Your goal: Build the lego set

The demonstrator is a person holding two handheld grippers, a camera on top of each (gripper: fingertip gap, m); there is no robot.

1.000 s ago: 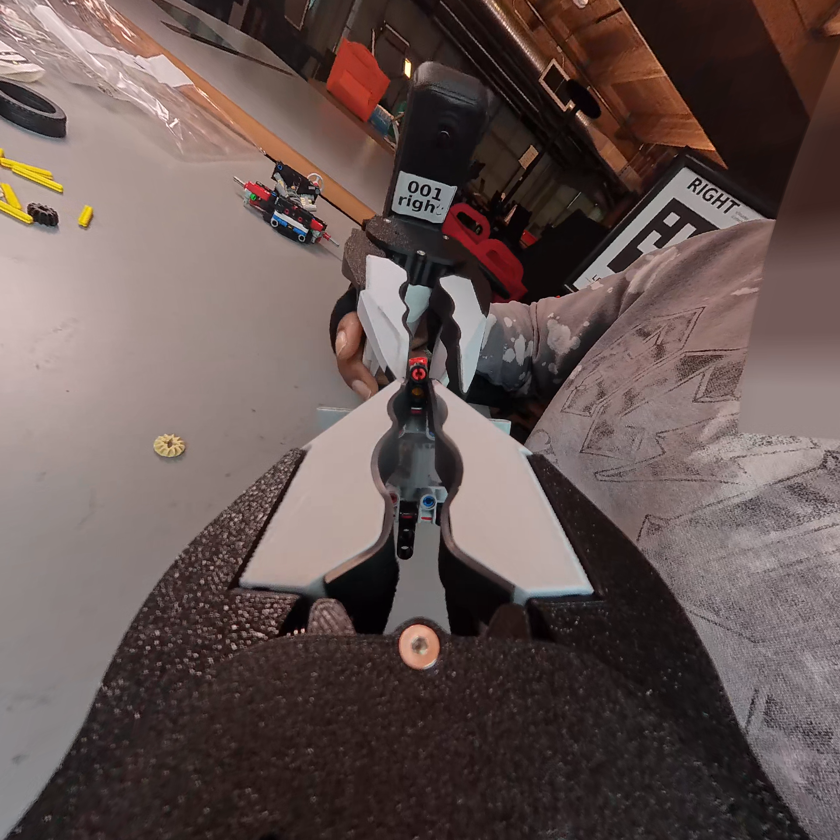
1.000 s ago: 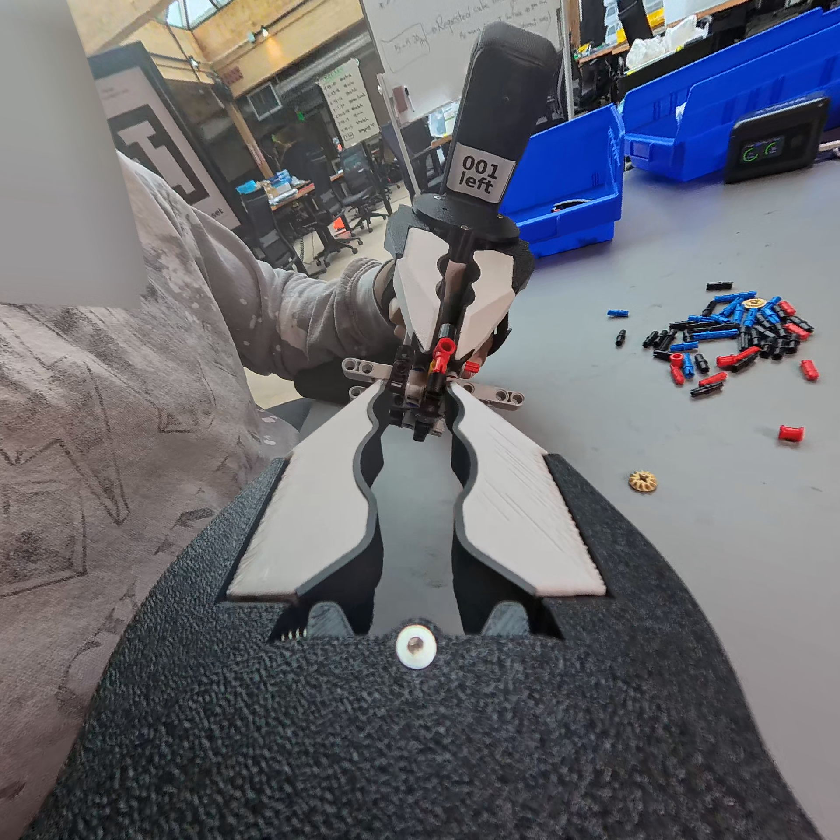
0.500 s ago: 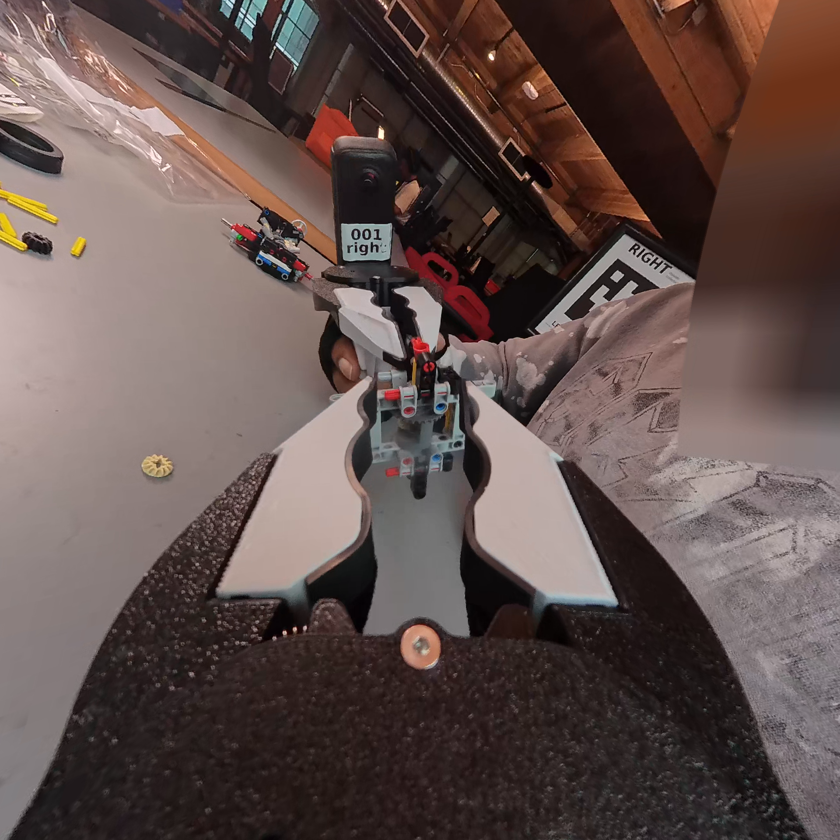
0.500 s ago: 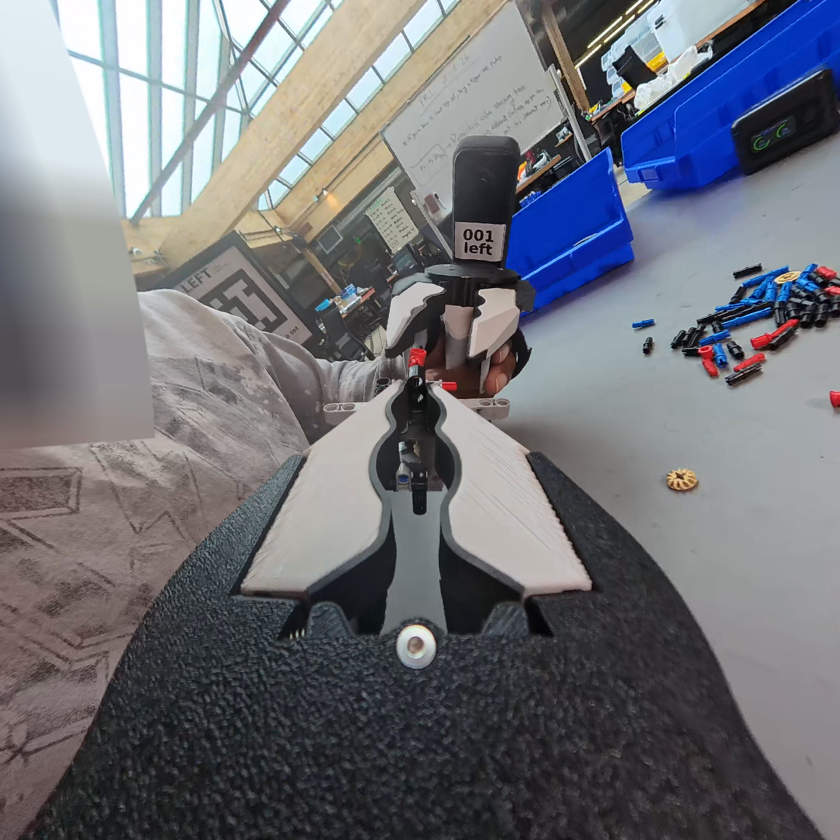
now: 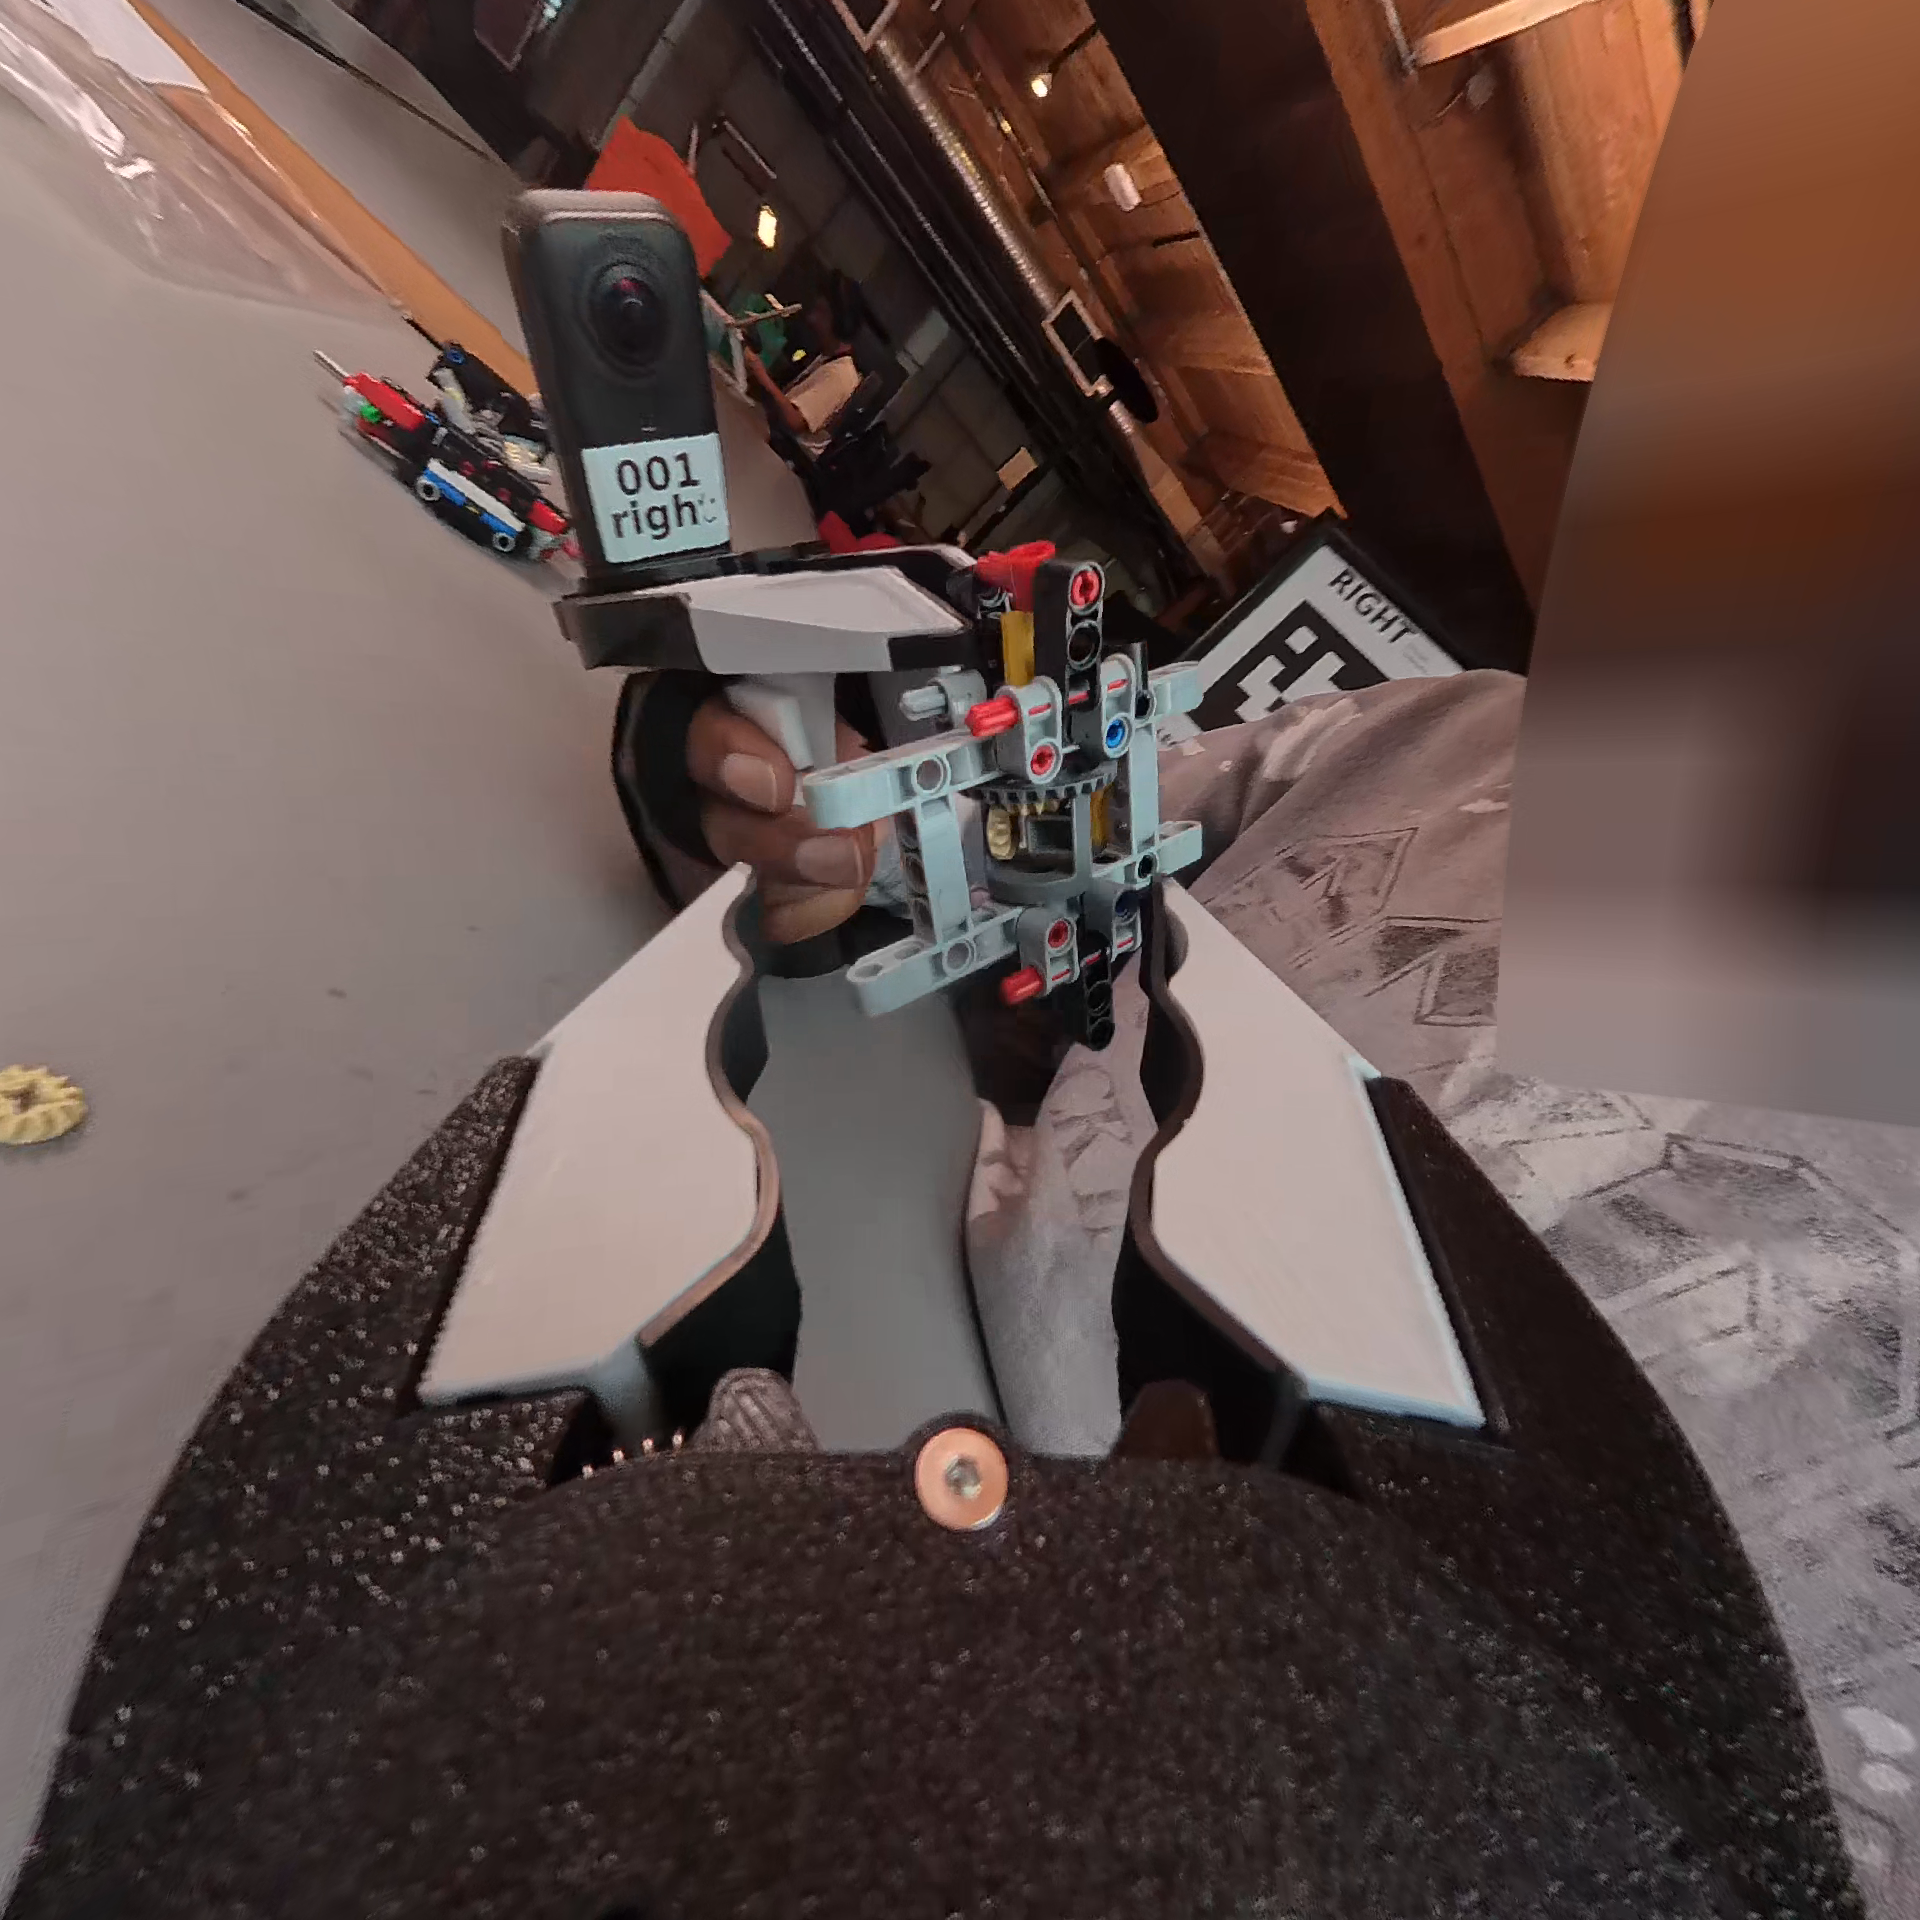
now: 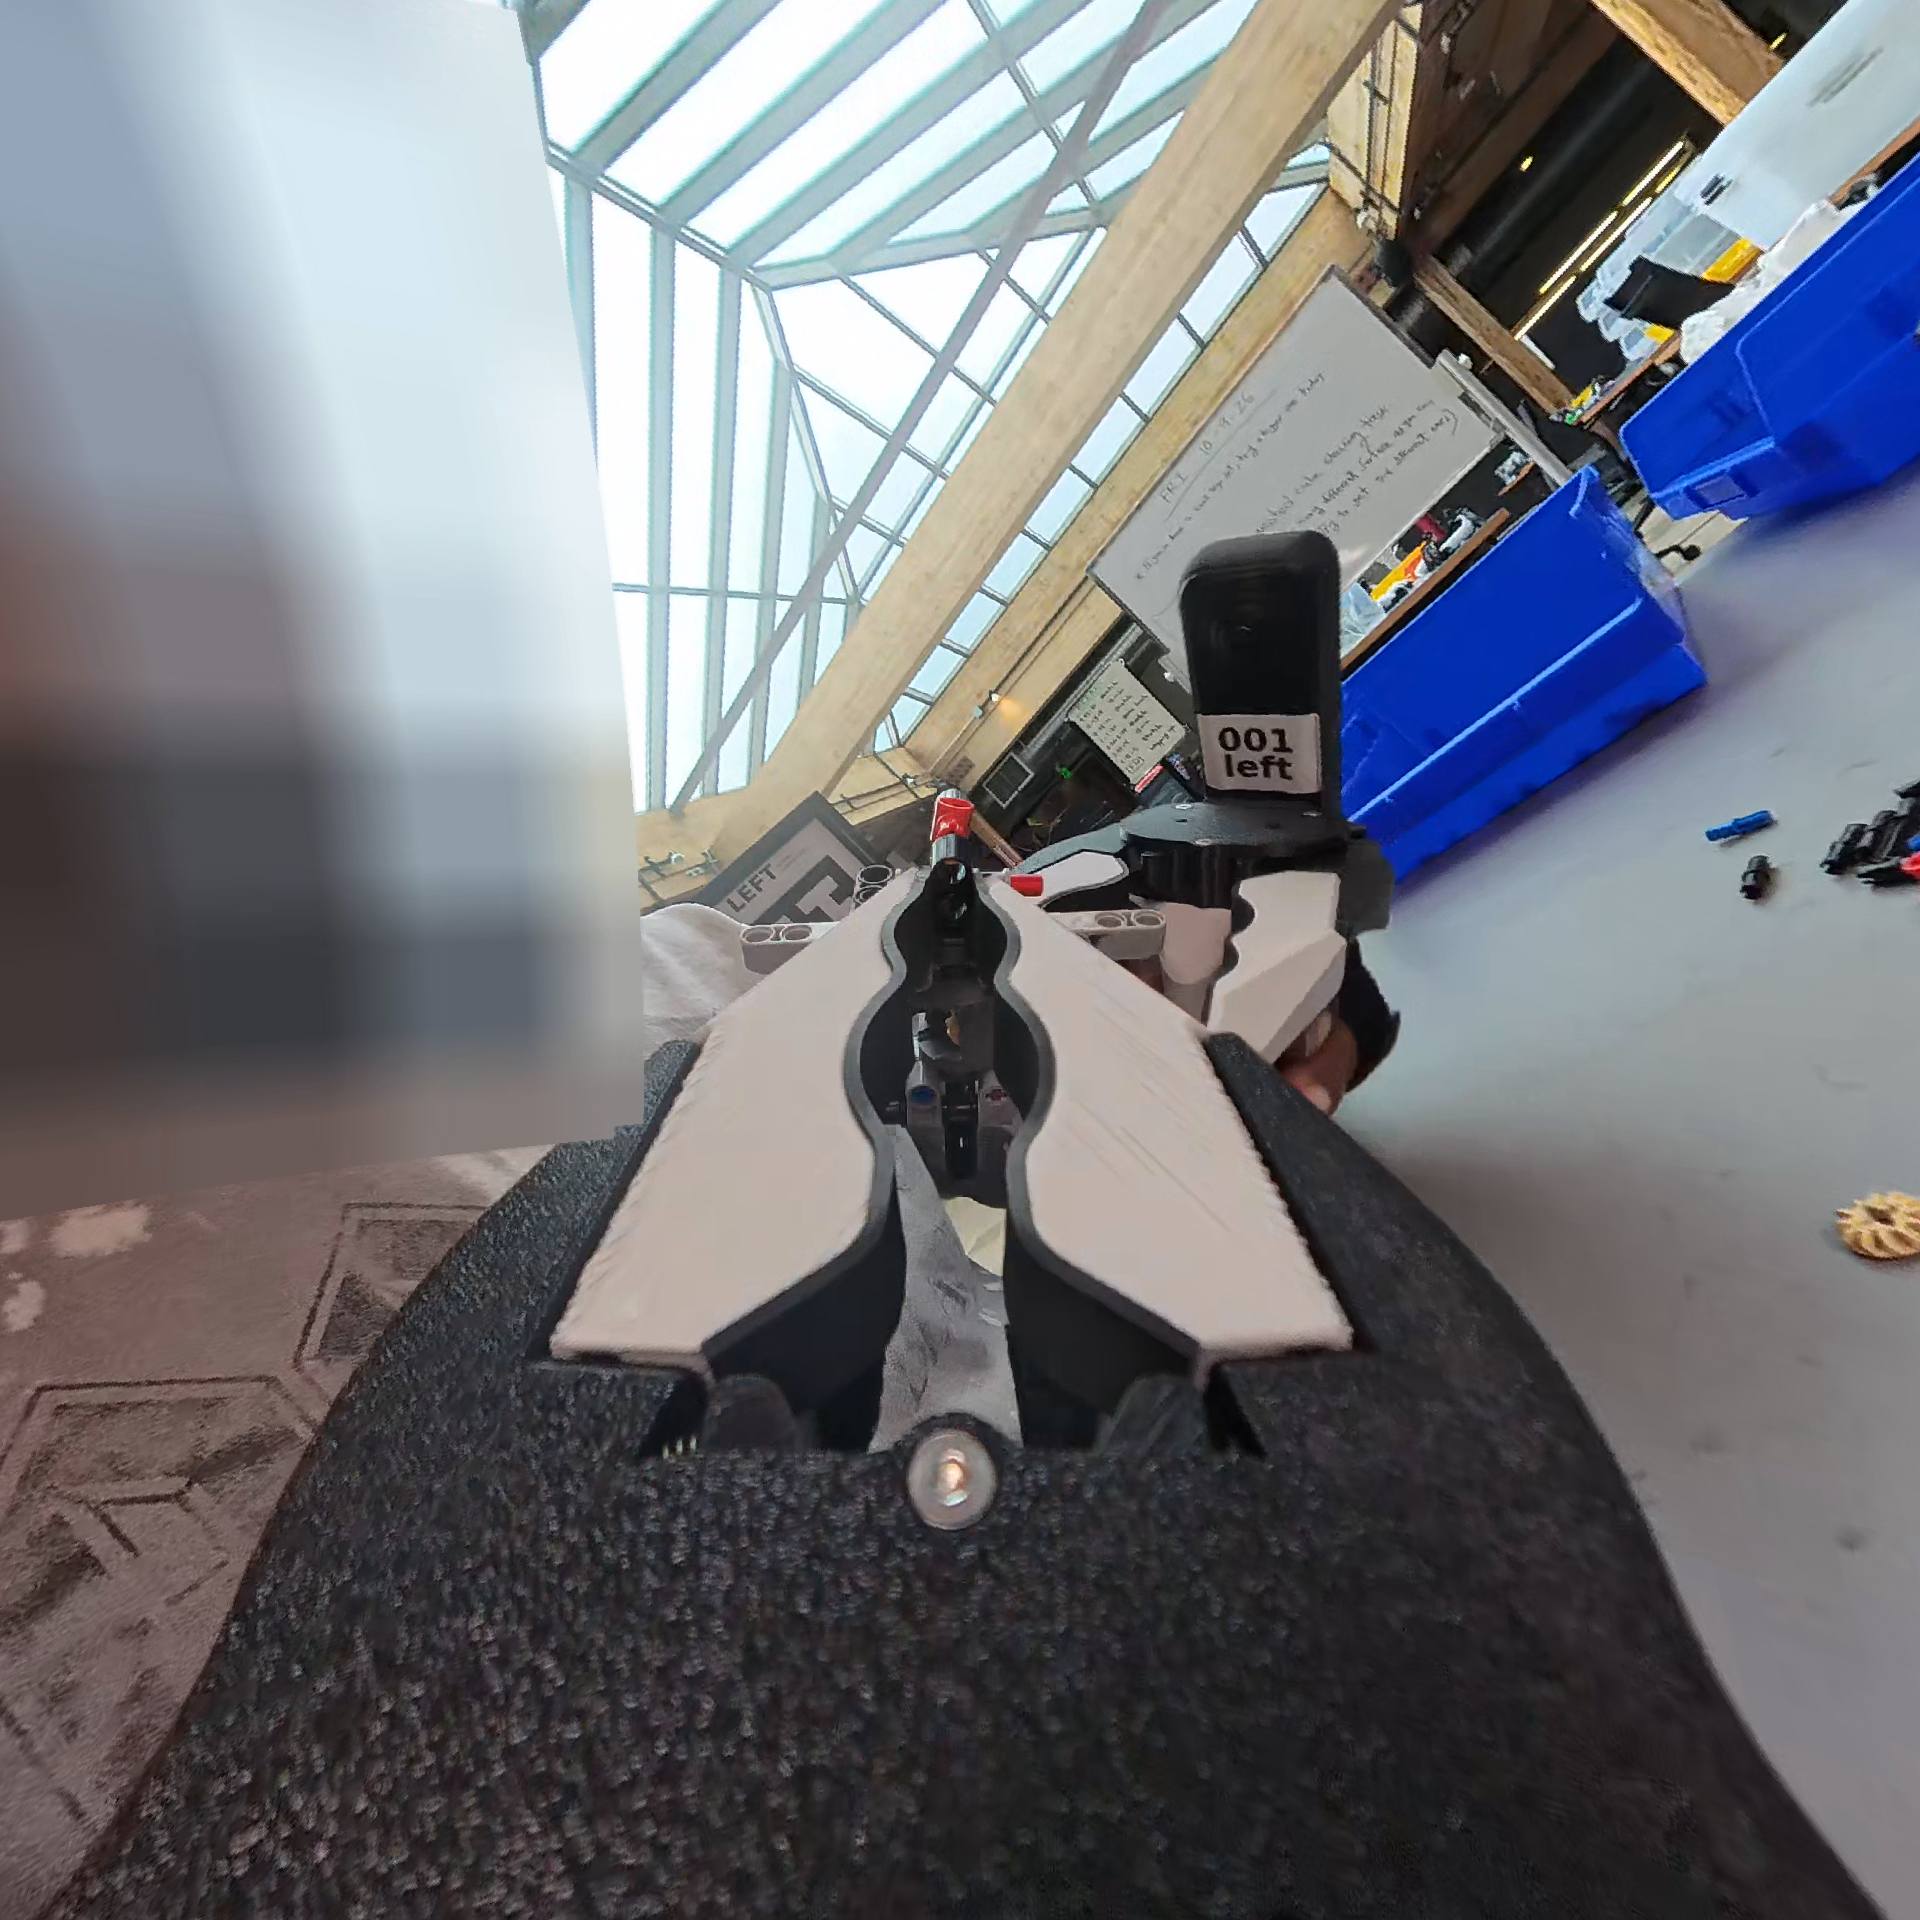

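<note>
The right gripper (image 6: 951, 914) held its jaws clenched on the lego assembly (image 5: 1023, 821) above the table (image 5: 260, 831), long axis upright, while the left gripper (image 5: 945, 935) stood released just beneath.

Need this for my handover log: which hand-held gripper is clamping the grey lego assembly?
The right hand-held gripper: its white fingers are shut on the grey beam-and-gear lego assembly. The left hand-held gripper is spread open, gripping nothing.
</note>
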